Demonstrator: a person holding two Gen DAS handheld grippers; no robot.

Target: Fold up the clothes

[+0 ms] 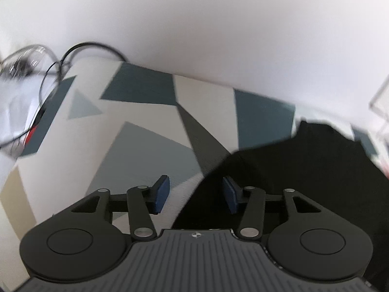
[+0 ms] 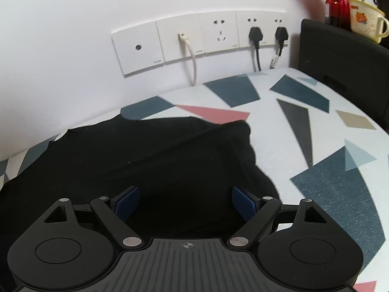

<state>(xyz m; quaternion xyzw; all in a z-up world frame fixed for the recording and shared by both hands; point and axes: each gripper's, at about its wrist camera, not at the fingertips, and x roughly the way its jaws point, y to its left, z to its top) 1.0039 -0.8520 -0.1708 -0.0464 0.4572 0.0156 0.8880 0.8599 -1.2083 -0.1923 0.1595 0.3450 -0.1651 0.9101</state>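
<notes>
A white wall [image 2: 73,24] rises behind a surface [image 2: 304,146] covered in a white cloth printed with blue, grey, pink and tan geometric shapes. A black garment [image 2: 145,160] lies spread on that cloth, reaching close to the wall edge in the right wrist view and filling the lower right of the left wrist view. A row of wall sockets [image 2: 201,41] holds two black plugs and a white cable. A black box [image 2: 345,58] at the right carries a yellow mug [image 2: 364,22]. The right tool [image 2: 186,203] hangs over the garment, jaws wide, nothing between them. The left tool [image 1: 196,194] is also spread wide and empty, straddling the garment's left edge.
</notes>
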